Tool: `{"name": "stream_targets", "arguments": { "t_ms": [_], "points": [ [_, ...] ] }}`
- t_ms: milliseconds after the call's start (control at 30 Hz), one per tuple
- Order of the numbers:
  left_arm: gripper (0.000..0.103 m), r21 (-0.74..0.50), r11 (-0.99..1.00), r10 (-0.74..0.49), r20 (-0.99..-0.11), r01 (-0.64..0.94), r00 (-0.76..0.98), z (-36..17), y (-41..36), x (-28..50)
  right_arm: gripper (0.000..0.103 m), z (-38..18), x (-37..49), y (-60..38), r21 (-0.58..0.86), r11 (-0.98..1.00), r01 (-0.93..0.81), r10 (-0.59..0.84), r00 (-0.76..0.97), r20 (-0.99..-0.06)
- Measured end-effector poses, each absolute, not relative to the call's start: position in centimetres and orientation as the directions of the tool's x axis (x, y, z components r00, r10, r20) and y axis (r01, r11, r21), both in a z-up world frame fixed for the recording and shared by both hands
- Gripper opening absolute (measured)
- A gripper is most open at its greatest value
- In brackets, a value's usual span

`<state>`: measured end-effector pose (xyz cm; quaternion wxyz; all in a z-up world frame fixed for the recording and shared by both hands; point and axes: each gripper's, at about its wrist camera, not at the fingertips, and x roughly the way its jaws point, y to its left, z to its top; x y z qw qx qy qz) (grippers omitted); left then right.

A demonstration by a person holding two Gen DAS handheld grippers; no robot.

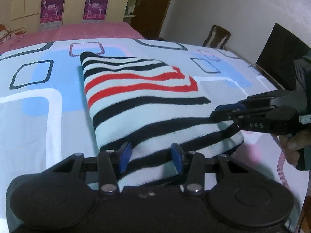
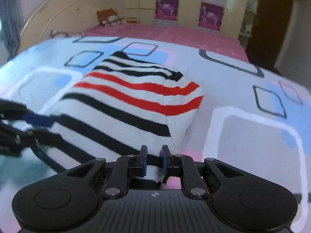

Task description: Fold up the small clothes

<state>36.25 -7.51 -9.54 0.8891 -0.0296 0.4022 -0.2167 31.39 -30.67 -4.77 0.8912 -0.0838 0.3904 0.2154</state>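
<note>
A folded striped garment (image 1: 143, 101), white with black and red stripes, lies on the patterned bed sheet (image 1: 38, 101). My left gripper (image 1: 152, 156) has its jaws apart around the garment's near edge, with cloth lying between the blue pads. My right gripper (image 2: 153, 160) has its jaws close together, pinching a fold at the garment's (image 2: 124, 104) near corner. The right gripper also shows in the left wrist view (image 1: 223, 111) at the garment's right edge. The left gripper shows blurred in the right wrist view (image 2: 38, 124) at the garment's left side.
The sheet (image 2: 243, 136) carries blue, white and pink squares. A pink bedspread (image 1: 77, 31) lies beyond it. A wardrobe with purple posters (image 1: 52, 7) stands at the back. A wooden chair (image 1: 216, 36) and a dark screen (image 1: 279, 54) stand at the right. A pillow (image 2: 108, 17) lies by the headboard.
</note>
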Motion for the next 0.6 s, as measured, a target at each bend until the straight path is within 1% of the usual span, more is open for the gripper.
{"name": "stream_targets", "arguments": {
  "t_ms": [100,167,300,500,600],
  "points": [
    [0.043,-0.197,0.911,-0.388,-0.711,0.364,0.587,-9.2,-7.9,35.5,0.013,-3.7,30.9,-30.9,0.025,0.898,-0.440,0.319,0.610,-0.726],
    [0.043,-0.210,0.913,-0.389,-0.709,0.351,0.588,-9.3,-7.4,35.1,0.013,-2.9,29.8,-31.1,0.062,0.887,-0.458,0.361,0.603,-0.711],
    [0.044,-0.223,0.909,-0.399,-0.707,0.351,0.584,-9.8,-6.9,35.0,0.013,-5.8,29.3,-31.1,0.068,0.893,-0.445,0.330,0.544,-0.771],
    [0.045,-0.188,0.917,-0.371,-0.726,0.352,0.579,-10.2,-6.9,34.5,0.013,-6.5,29.2,-31.9,0.113,0.914,-0.389,0.331,0.557,-0.761],
    [0.045,-0.174,0.918,-0.363,-0.730,0.356,0.580,-10.3,-6.8,34.0,0.013,-6.5,29.2,-31.8,0.108,0.922,-0.372,0.316,0.562,-0.764]
  ]
}}
